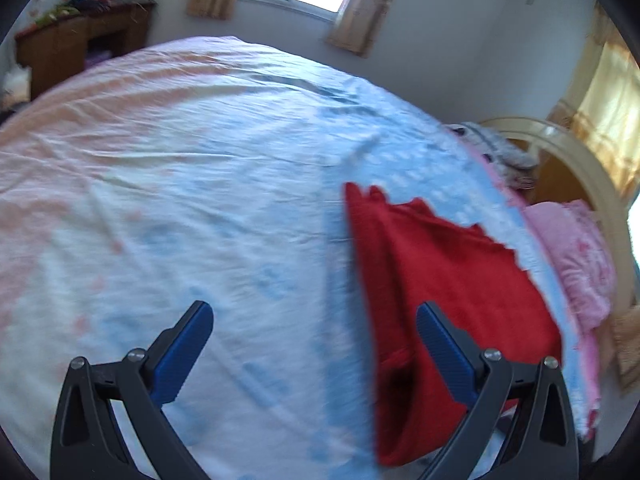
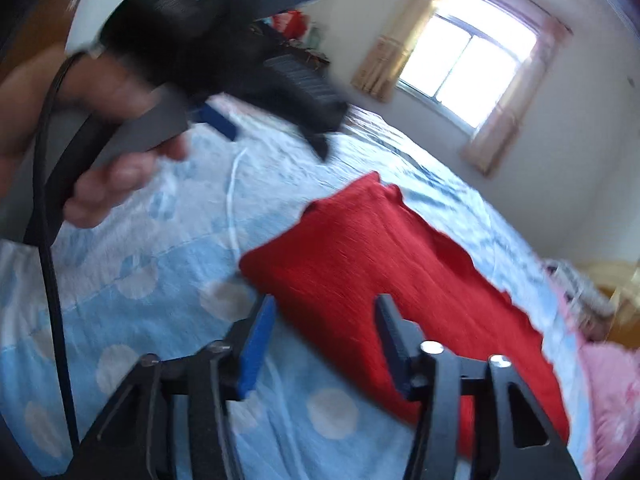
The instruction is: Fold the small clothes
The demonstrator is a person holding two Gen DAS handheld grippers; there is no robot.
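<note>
A red knitted garment (image 1: 448, 280) lies folded flat on the bed sheet (image 1: 200, 180), at the right of the left wrist view. My left gripper (image 1: 314, 320) is open and empty above the sheet, its right finger over the garment's left part. In the right wrist view the garment (image 2: 384, 272) lies in the middle on the blue dotted sheet (image 2: 132, 280). My right gripper (image 2: 326, 312) is open and empty, its jaws standing over the garment's near edge. The left gripper (image 2: 224, 52), held by a hand, is blurred at the upper left.
A pink quilt (image 1: 576, 256) and a grey cloth pile (image 1: 496, 148) lie at the bed's right end by a curved wooden headboard (image 1: 576, 160). A wooden desk (image 1: 84, 40) with clutter stands at the far left. A window (image 2: 460, 60) with curtains is behind the bed.
</note>
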